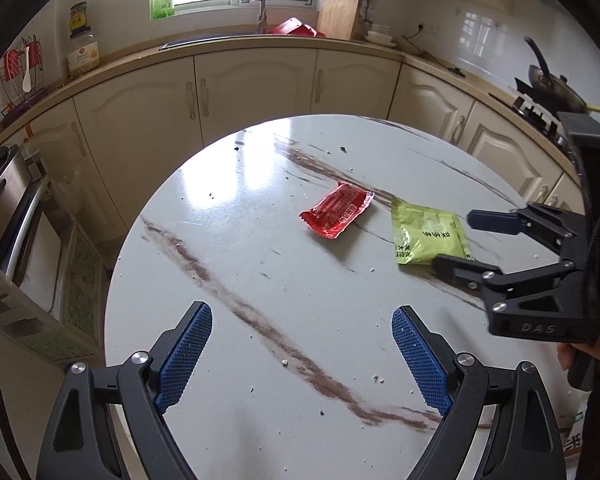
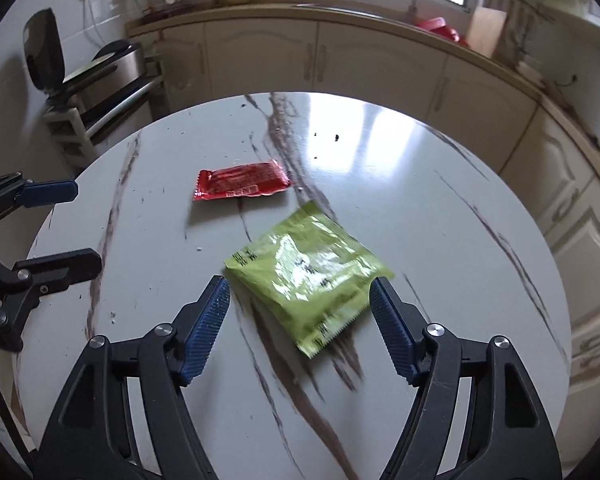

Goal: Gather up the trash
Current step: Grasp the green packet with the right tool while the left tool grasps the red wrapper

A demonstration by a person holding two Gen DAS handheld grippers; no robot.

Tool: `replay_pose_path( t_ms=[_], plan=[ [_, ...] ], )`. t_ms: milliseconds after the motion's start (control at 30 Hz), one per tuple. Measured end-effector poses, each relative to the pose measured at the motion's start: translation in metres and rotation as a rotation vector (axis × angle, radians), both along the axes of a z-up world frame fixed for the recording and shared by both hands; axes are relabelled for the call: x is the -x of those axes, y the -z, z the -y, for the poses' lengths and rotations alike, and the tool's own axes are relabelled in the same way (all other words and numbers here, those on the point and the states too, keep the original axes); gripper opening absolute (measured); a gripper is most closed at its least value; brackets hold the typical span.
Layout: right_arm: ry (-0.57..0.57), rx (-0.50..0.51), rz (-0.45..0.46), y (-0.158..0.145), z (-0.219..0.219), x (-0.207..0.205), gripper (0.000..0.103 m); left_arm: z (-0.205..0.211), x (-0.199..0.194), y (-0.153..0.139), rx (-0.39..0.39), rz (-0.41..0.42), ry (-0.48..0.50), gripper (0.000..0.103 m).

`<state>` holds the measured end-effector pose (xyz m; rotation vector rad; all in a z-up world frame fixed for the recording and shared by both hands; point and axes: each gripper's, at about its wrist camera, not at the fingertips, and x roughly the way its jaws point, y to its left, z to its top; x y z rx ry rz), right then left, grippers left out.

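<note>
A red wrapper and a green packet lie flat on the round marble table. My right gripper is open, its jaws on either side of the green packet's near corner, just above the table; it also shows in the left wrist view. My left gripper is open and empty over the table's near part, well short of the red wrapper; it also shows in the right wrist view.
Small crumbs are scattered on the table. Cream cabinets with a counter and sink curve behind it. A shelf with an appliance stands at the left. A stove with a wok is at the right.
</note>
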<state>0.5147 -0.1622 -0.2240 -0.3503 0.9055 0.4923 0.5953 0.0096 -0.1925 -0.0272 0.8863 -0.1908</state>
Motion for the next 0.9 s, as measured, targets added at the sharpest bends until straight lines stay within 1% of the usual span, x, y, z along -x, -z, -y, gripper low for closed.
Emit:
replay_pose_path(
  t_ms=[100, 200, 267, 300, 333, 367, 433, 600, 633, 700, 767, 800, 900],
  plan=[
    [-0.016, 0.016, -0.04, 0.012, -0.009, -0.011, 0.061, 0.002, -0.001, 0.004, -0.007, -0.004, 0.0, 0.088],
    [-0.026, -0.013, -0.07, 0.017, -0.007, -0.016, 0.056, 0.002, -0.004, 0.007, -0.01, -0.006, 0.012, 0.088],
    [-0.029, -0.023, -0.067, 0.017, -0.004, -0.017, 0.053, 0.003, -0.007, 0.009, -0.016, -0.007, 0.013, 0.088],
    [-0.026, -0.024, -0.065, 0.017, -0.002, -0.017, 0.044, 0.003, -0.01, 0.01, -0.014, -0.01, 0.015, 0.088],
    [-0.024, -0.025, -0.063, 0.017, 0.0, -0.018, 0.023, 0.004, -0.012, 0.01, -0.012, -0.013, 0.019, 0.088],
    [-0.02, -0.03, -0.061, 0.015, 0.001, -0.018, 0.015, 0.005, -0.014, 0.011, -0.01, -0.015, 0.021, 0.088],
    [-0.014, -0.054, -0.074, 0.015, 0.008, -0.021, 0.01, 0.01, -0.019, 0.012, -0.008, -0.014, 0.032, 0.088],
    [0.013, -0.055, -0.042, 0.01, 0.017, -0.017, 0.009, 0.028, -0.045, 0.015, -0.004, -0.008, 0.092, 0.089],
    [0.019, -0.061, -0.05, 0.01, 0.019, -0.017, 0.009, 0.033, -0.052, 0.016, -0.019, -0.008, 0.095, 0.088],
    [0.04, -0.062, -0.034, 0.007, 0.026, -0.017, 0.009, 0.043, -0.066, 0.019, -0.075, 0.006, 0.109, 0.088],
    [0.056, -0.094, -0.046, 0.005, 0.036, -0.018, 0.009, 0.051, -0.08, 0.024, -0.124, 0.01, 0.118, 0.088],
    [0.06, -0.102, -0.045, 0.004, 0.039, -0.018, 0.009, 0.053, -0.088, 0.027, -0.136, 0.002, 0.118, 0.088],
    [0.069, -0.125, -0.052, 0.001, 0.048, -0.019, 0.009, 0.058, -0.104, 0.037, -0.131, -0.022, 0.123, 0.086]
  ],
)
